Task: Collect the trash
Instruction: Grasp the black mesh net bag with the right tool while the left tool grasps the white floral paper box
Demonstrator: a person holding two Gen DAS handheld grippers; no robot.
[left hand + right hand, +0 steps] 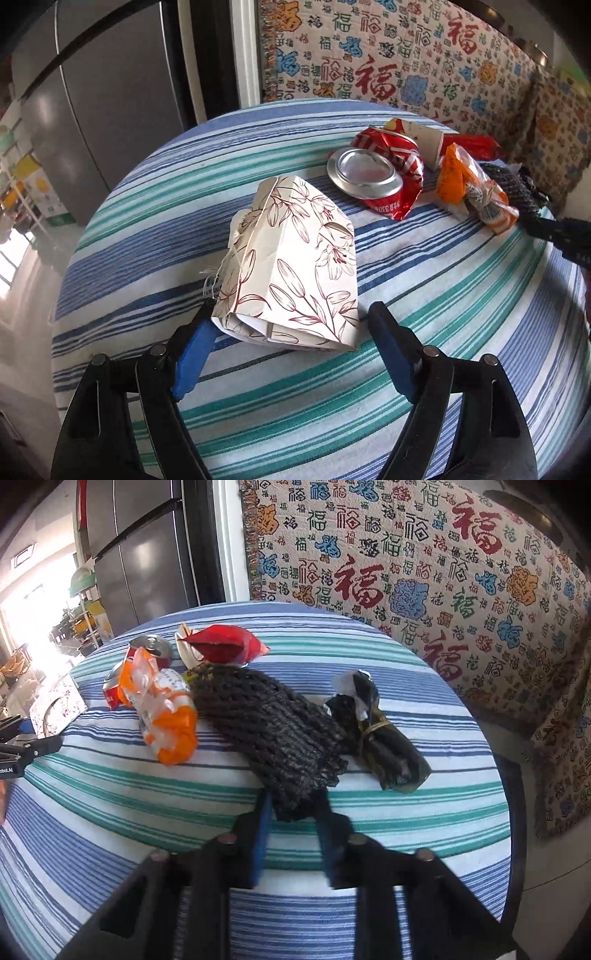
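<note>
Nearest my left lens was the left gripper [291,321], jaws spread wide with the near end of the floral paper bag [295,266] sitting between the blue pads; the left pad looked to touch the bag's corner, the right stood just clear. The bag lay on its side on the striped tablecloth [443,295], long axis running away from me toward the far left, folded bottom facing the jaws. I judged that the bag was meant to take the trash.

My right gripper [293,812] had its fingers on either side of the near end of the black mesh net [273,727], narrowed around it; motion blur kept me from saying whether they truly pinched it. The net stretched away and leftward, toward the bag, so the right hand was the nearer to the trash.

Beyond lay the orange wrapper [162,716], touching the net, the crushed red can [373,177], a red packet [225,642] and a dark bundled wrapper [384,742] to the net's right. The bag's mouth faced away, unseen, and a paper cup [428,142] was half buried.
</note>
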